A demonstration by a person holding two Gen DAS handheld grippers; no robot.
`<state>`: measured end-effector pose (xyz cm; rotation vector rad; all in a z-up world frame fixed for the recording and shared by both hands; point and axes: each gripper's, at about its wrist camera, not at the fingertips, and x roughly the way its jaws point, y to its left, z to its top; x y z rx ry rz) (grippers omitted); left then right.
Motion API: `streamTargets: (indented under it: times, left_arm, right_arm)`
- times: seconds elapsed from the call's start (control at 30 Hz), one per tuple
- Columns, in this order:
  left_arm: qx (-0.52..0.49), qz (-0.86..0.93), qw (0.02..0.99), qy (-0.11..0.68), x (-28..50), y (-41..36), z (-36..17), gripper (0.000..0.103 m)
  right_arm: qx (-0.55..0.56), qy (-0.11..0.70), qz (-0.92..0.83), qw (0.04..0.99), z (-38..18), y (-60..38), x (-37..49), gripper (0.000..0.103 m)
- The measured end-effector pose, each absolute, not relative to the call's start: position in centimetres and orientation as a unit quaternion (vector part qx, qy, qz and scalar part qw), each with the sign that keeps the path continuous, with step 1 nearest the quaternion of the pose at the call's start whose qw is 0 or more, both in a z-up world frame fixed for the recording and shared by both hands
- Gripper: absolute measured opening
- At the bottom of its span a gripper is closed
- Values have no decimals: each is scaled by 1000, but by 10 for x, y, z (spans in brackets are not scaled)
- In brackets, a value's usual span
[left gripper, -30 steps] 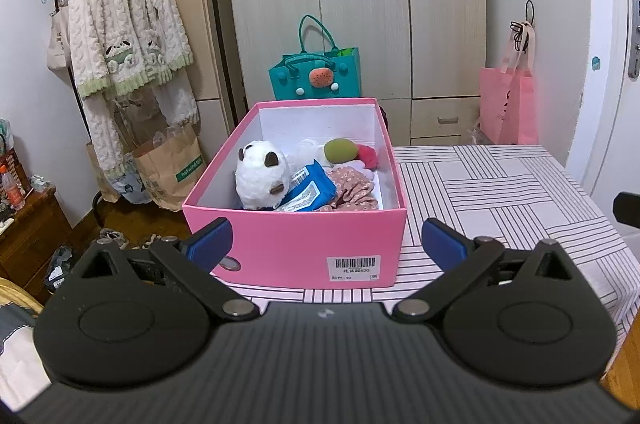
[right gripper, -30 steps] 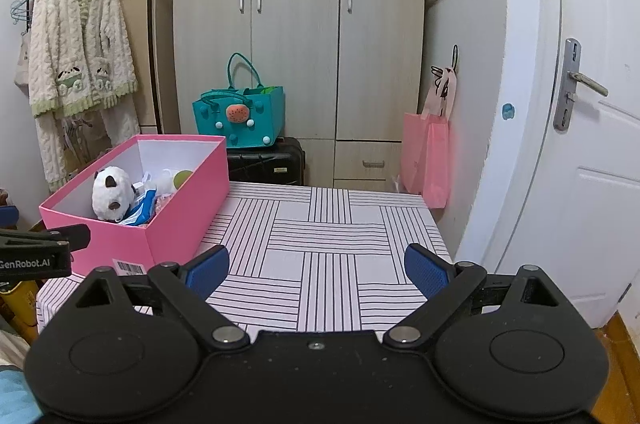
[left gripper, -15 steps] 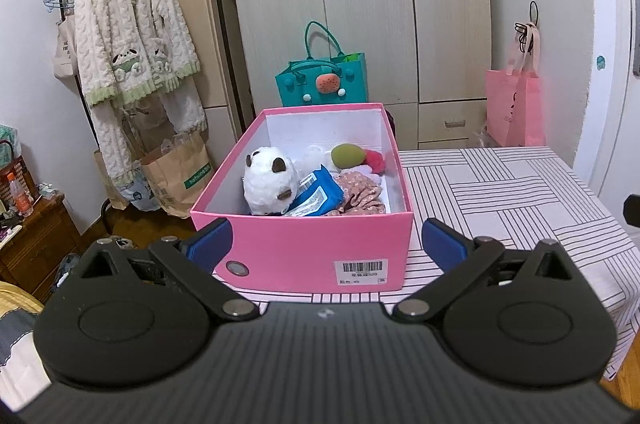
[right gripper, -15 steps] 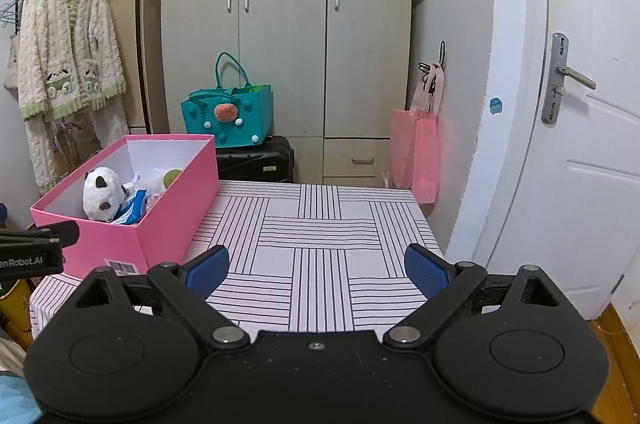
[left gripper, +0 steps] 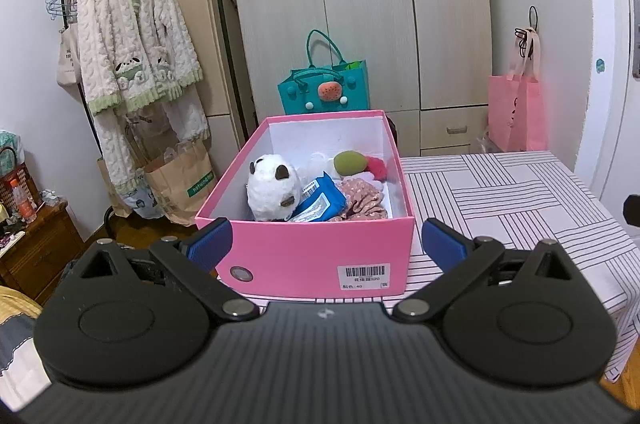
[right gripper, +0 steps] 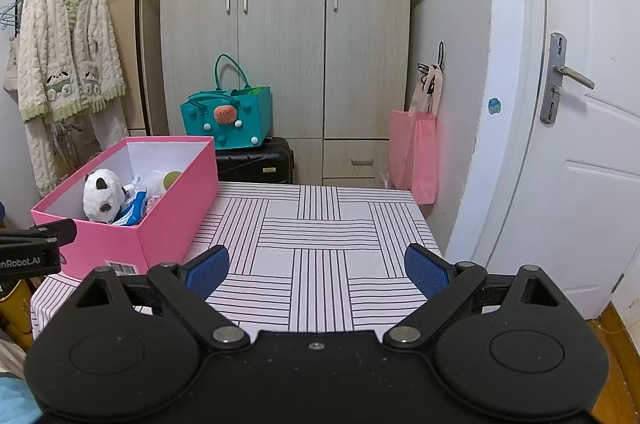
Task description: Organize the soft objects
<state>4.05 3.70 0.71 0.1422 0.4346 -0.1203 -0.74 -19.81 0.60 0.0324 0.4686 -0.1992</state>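
On the striped table [right gripper: 320, 244]: pink box [left gripper: 312, 256] holding panda plush [left gripper: 272, 191].
Left gripper [left gripper: 324, 244] and right gripper [right gripper: 316, 268] both spread wide, empty.

Surface [right gripper: 320, 248]: white cloth cover with black striped-square pattern. Pink box [right gripper: 160, 224] sits directly on its left end, barcode label facing the near edge.
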Motion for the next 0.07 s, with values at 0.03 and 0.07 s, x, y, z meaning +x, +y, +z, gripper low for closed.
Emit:
streamTargets:
  times: [0.03,0.07]
  left_arm:
    - [70,-60,972,216,41,37,7,102]
    - [70,-59,972,216,40,37,7,102]
  right_arm:
    - [16,232,-99,968,6,-198,-7,97]
    - [16,232,-99,968,6,-198,-7,97]
